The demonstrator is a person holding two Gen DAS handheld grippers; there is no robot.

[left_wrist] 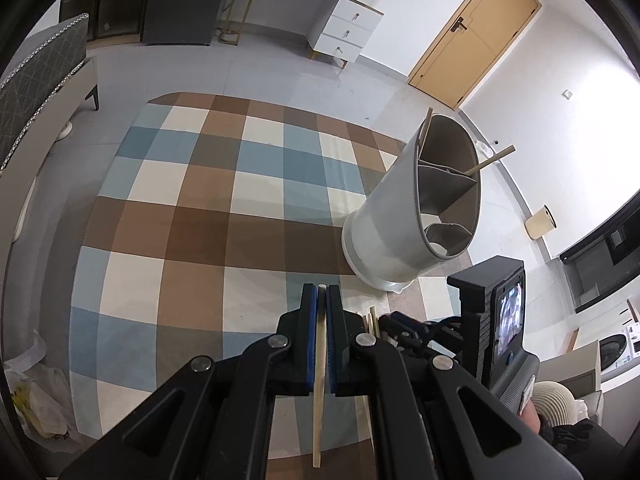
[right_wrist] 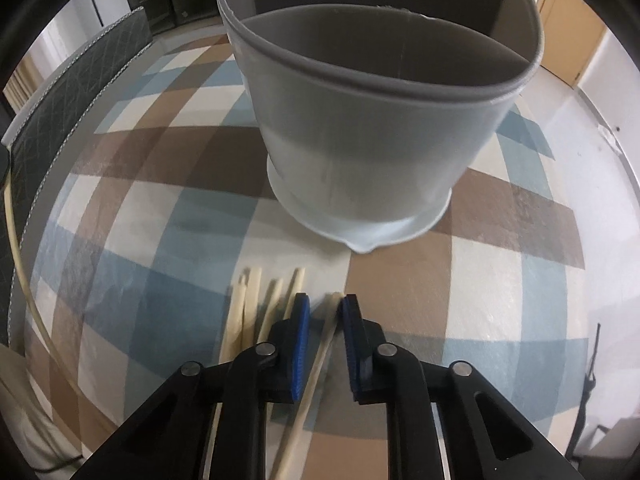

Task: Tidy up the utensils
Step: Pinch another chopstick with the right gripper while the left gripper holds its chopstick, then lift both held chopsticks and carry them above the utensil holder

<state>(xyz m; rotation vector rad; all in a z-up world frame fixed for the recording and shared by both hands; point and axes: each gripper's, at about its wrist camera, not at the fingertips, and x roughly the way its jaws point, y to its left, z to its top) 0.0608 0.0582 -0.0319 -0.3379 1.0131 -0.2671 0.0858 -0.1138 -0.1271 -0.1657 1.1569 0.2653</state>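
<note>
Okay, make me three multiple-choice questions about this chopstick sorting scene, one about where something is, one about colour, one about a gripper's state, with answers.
1. Where do the loose chopsticks lie?
A. On the checked cloth in front of the utensil holder
B. On the floor
C. On the dresser

2. What colour are the gripper pads?
A. Red
B. Blue
C. Green

3. What is the left gripper doing?
A. Open, holding nothing
B. Shut on a spoon
C. Shut on a chopstick

Answers: A, they lie on the checked cloth before the utensil holder; B, the pads show blue; C, a chopstick runs between the closed pads.

utensil holder [right_wrist: 360, 140] stands on the checkered rug [right_wrist: 500, 280]; loose chopsticks [right_wrist: 256, 304] lie before it.
</note>
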